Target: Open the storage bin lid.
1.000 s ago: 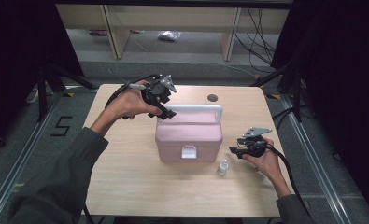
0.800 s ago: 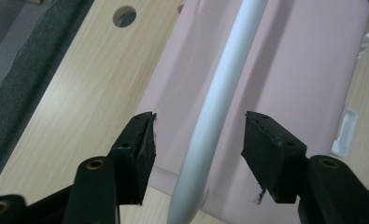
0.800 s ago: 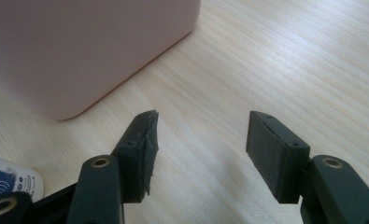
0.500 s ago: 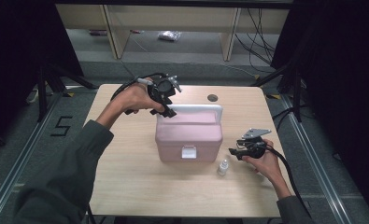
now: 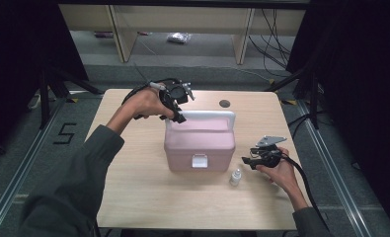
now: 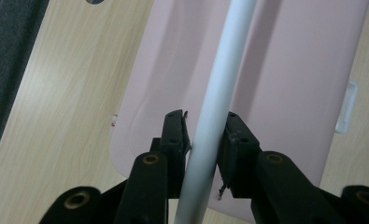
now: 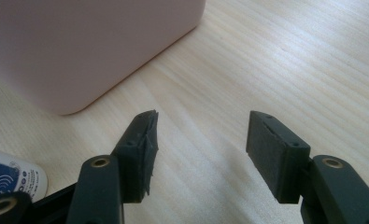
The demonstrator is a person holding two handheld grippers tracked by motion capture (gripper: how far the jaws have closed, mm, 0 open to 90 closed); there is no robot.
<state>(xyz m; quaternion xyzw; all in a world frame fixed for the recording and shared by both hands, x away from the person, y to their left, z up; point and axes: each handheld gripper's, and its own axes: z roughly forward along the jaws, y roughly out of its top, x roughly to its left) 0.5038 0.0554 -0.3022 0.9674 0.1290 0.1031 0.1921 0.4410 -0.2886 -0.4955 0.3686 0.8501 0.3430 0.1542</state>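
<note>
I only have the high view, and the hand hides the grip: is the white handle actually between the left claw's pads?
Observer: Yes. In the left gripper view the white handle runs between the pads of the left claw. Its jaws have just been closing and seem to touch both sides.
Operator: Is the right claw carrying anything?
Observer: No. The right claw is open, over bare table.
Operator: And the small bottle?
Observer: The small bottle is beside that claw, outside its jaws; its label has blue print.
</note>
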